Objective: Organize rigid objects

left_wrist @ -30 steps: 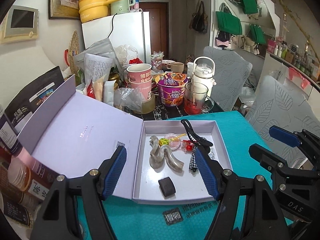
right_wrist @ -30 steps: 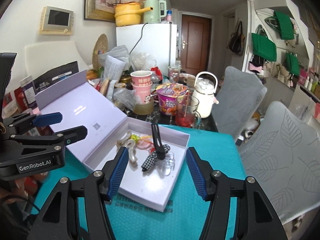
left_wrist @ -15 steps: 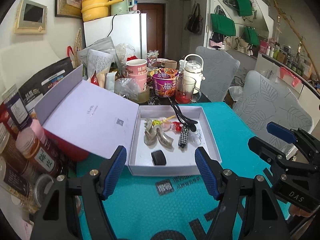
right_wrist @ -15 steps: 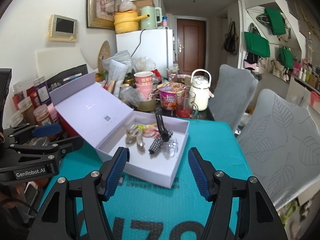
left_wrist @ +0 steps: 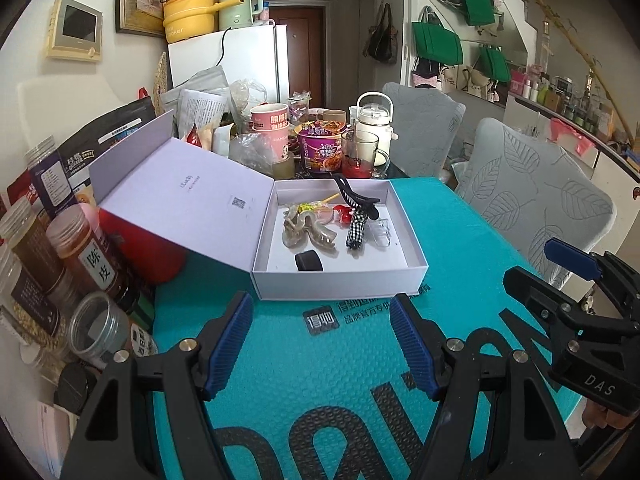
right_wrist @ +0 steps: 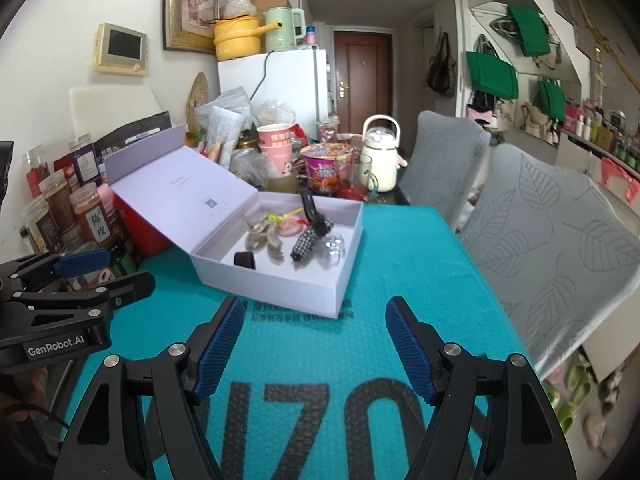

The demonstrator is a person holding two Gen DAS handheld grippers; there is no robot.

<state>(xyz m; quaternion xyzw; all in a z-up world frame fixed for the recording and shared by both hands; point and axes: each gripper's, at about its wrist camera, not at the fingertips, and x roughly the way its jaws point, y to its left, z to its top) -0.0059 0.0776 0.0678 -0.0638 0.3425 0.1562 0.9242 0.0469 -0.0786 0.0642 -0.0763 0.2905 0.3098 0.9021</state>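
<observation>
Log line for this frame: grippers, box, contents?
left gripper open, empty | right gripper open, empty | box lid open on mat | hair clips, bow inside

The small print on the teal mat [left_wrist: 360, 360] is too small to read, and both gripper bodies cover parts of its big dark lettering. The open box's near wall [right_wrist: 280, 284] hides its near floor.
</observation>
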